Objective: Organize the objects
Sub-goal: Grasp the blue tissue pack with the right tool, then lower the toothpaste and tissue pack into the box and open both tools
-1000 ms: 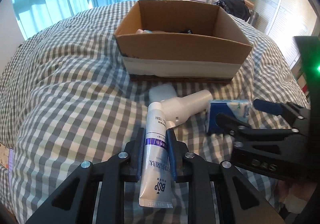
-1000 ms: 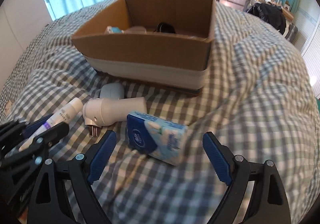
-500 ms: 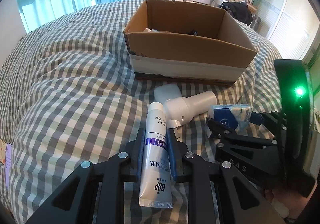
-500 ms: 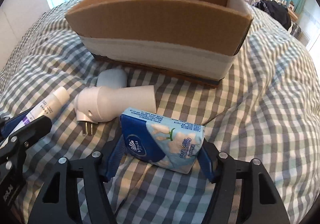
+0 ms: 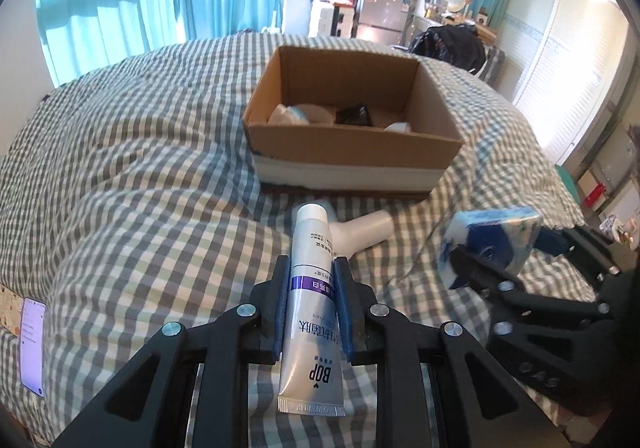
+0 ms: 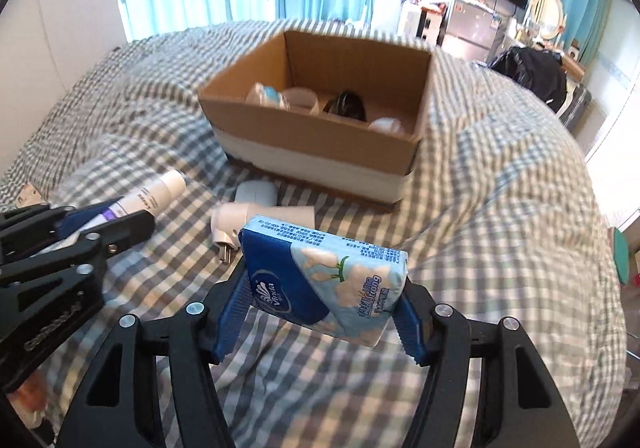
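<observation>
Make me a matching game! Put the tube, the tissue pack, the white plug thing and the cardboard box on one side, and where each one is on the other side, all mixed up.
1. tube
2. tissue pack
3. white plug
4. cardboard box

A. lying loose on the checked blanket
B. clamped in the right gripper
C. holding small items
D. clamped in the left gripper

Pairs: 1-D, 2-B, 3-A, 4-C

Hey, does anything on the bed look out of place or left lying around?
Yes: a white plug-in device and a small pale case lie loose on the checked bedspread in front of the cardboard box, not inside it.
</observation>
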Tool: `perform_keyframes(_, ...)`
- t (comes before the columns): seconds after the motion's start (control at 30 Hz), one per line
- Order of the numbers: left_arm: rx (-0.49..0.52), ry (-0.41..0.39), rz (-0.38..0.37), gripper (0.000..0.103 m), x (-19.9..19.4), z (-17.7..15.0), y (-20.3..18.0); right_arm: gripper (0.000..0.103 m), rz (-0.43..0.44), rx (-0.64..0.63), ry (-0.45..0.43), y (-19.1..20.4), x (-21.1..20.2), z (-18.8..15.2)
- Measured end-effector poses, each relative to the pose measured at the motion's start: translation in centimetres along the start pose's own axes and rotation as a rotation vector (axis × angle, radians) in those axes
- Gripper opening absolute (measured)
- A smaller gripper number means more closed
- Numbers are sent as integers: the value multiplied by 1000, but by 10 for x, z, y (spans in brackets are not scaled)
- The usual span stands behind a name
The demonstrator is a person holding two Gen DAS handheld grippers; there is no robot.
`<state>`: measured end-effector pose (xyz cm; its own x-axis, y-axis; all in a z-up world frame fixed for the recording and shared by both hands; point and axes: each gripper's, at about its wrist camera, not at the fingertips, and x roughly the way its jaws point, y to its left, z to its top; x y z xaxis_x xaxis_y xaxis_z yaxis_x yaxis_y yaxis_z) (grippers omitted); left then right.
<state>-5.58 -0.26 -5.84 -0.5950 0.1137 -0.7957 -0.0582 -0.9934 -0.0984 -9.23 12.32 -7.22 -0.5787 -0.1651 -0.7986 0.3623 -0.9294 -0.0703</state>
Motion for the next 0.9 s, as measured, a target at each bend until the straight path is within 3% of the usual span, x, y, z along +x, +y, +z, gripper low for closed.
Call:
perform_keyframes(0.23,52,-55,-30,21,-24,22,-9,64,-8,6,-109,-10,-59,21)
perform_keyframes(0.4,65,-114,-63,21,-39,56,-10,64,-22,-23,-165,-12,-80,46)
perform_keyframes(0.7,131,-203,-43,21,-41,129,-17,63,-23,-43,-241,-23,-75,111)
perform_keyframes(0.9,142,-211,-50,21,-8,185,-13,63,5,-18,-265,-38,-50,168)
